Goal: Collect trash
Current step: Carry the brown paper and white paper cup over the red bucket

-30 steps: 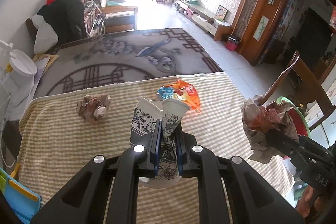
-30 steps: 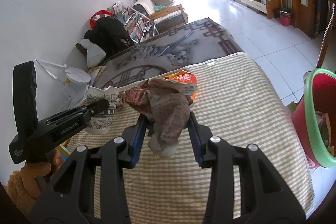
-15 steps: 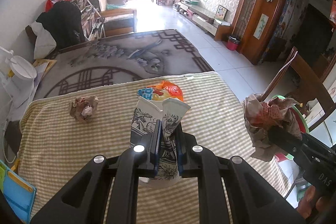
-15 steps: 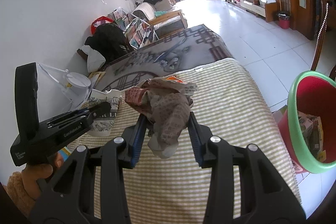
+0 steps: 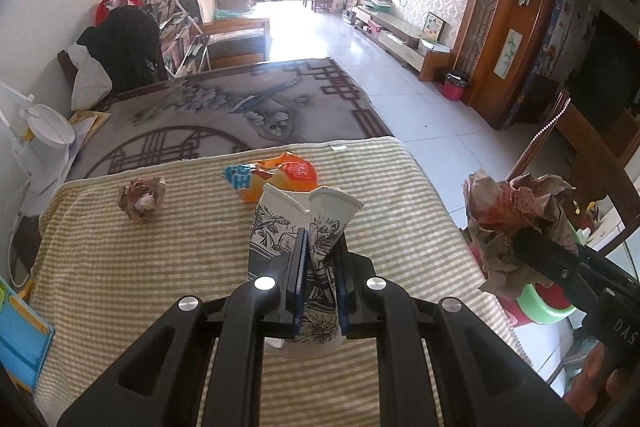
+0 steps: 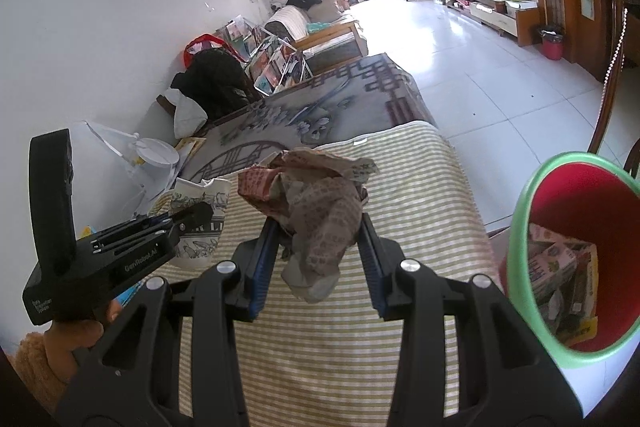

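We cannot see the cup's (image 5: 304, 227) base, hidden behind the left gripper (image 5: 318, 291). The bin (image 6: 520, 227) is cut off by the right-wrist picture's edge, and the print on the boxes (image 6: 556, 267) inside is too small to read.
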`<state>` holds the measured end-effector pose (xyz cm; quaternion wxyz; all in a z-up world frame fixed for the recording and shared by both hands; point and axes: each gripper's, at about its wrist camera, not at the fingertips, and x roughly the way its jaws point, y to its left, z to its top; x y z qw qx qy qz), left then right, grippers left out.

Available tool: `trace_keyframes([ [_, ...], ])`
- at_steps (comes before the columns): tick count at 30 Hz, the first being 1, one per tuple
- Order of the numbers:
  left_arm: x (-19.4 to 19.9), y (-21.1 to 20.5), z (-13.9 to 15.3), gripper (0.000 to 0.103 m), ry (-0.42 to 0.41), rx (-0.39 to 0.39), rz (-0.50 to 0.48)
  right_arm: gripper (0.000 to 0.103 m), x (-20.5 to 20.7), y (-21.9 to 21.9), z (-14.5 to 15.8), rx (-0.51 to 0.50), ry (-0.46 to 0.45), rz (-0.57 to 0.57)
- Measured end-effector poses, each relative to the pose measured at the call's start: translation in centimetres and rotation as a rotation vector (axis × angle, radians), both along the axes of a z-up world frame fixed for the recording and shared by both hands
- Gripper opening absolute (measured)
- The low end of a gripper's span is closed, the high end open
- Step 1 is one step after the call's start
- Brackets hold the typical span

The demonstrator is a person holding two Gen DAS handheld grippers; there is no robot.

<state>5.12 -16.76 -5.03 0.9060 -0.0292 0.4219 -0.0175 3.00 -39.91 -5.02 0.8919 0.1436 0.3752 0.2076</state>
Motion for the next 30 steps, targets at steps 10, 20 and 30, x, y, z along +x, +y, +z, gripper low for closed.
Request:
trace_keyframes([
  [10, 0.2, -4.6, 0.9, 0.010, -0.016, 0.020, -0.014, 0.039, 0.4, -3.9, 0.0, 0.031, -0.008, -0.005],
  [20, 1.2, -9.3, 1.3, 0.010, -0.017, 0.036, -0.067, 0.039, 0.5, -8.0, -0.3, 0.057, -0.001, -0.054],
  [30, 2.5, -14.4, 1.0, 0.010, -0.009, 0.043, -0.144, 0.039, 0.3, -12.8, -1.1, 0.073, 0.008, -0.143],
])
